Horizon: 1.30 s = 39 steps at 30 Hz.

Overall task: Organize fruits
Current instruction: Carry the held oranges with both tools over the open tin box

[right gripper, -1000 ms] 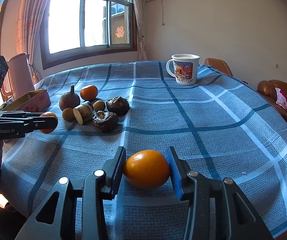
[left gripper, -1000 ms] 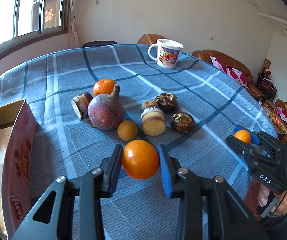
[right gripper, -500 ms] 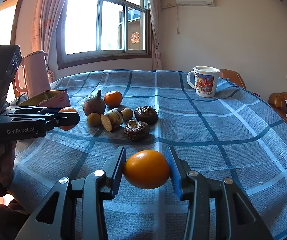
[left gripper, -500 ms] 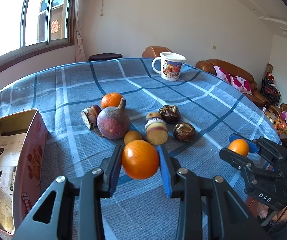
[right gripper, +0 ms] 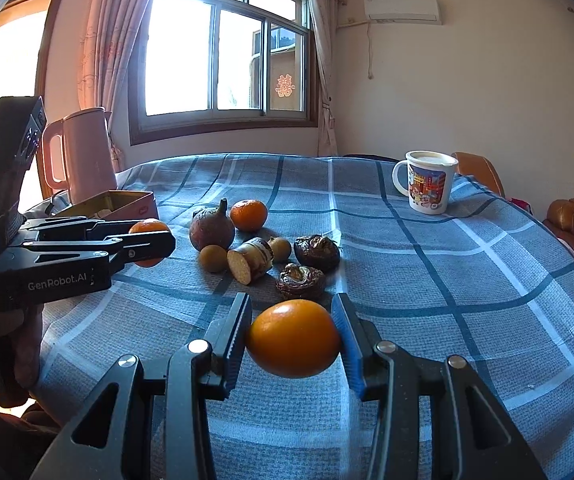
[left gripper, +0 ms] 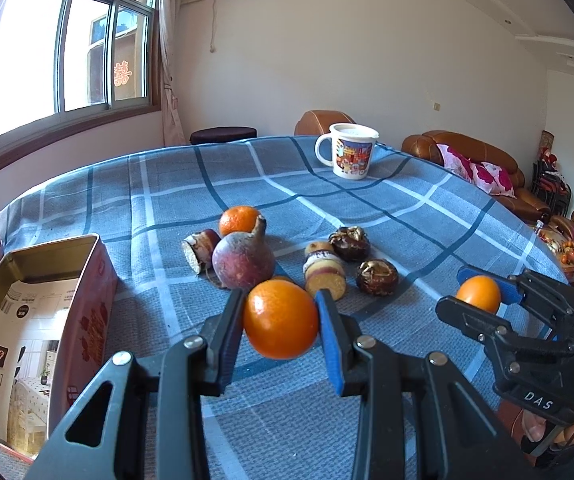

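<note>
Both tools have lifted clear of the bench (left gripper: 407, 208), left tool (left gripper: 281, 326) and right tool (right gripper: 293, 338) each clamping a firm, smooth orange (left gripper: 281, 320) across its middle.

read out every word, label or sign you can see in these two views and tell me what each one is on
"GenRobot.AI": on the side of the left gripper, which holds an orange.
"DAS": on the body of the right gripper.
Red double-happiness sign "囍": on the window.
Chinese print on the box: too small and cut off to read.
Picture on the mug: no lettering legible.
</note>
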{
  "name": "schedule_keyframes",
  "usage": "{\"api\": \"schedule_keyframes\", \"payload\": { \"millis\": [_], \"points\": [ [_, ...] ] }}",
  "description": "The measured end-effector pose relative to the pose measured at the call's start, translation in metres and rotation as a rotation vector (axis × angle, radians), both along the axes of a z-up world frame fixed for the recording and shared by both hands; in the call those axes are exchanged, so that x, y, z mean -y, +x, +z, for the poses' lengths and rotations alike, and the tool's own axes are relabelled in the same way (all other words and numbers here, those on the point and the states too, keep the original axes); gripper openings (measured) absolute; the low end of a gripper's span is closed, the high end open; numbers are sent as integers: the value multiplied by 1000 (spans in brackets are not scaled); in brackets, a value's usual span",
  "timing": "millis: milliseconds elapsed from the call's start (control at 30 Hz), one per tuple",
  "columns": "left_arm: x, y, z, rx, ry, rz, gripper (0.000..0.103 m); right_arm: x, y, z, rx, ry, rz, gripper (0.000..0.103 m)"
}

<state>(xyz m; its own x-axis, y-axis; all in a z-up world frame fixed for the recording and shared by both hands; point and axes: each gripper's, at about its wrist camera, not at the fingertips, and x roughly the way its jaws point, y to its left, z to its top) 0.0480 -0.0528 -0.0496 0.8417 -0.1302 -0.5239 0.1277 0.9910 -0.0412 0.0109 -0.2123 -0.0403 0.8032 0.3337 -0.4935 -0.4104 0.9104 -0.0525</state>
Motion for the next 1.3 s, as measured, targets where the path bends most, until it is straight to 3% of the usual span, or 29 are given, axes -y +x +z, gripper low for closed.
{"api": "schedule_keyframes", "payload": {
  "millis": [1300],
  "points": [
    [-38,-20,28,116,71,157,37,-58,19,66,136,-16,164,44]
  ]
}}
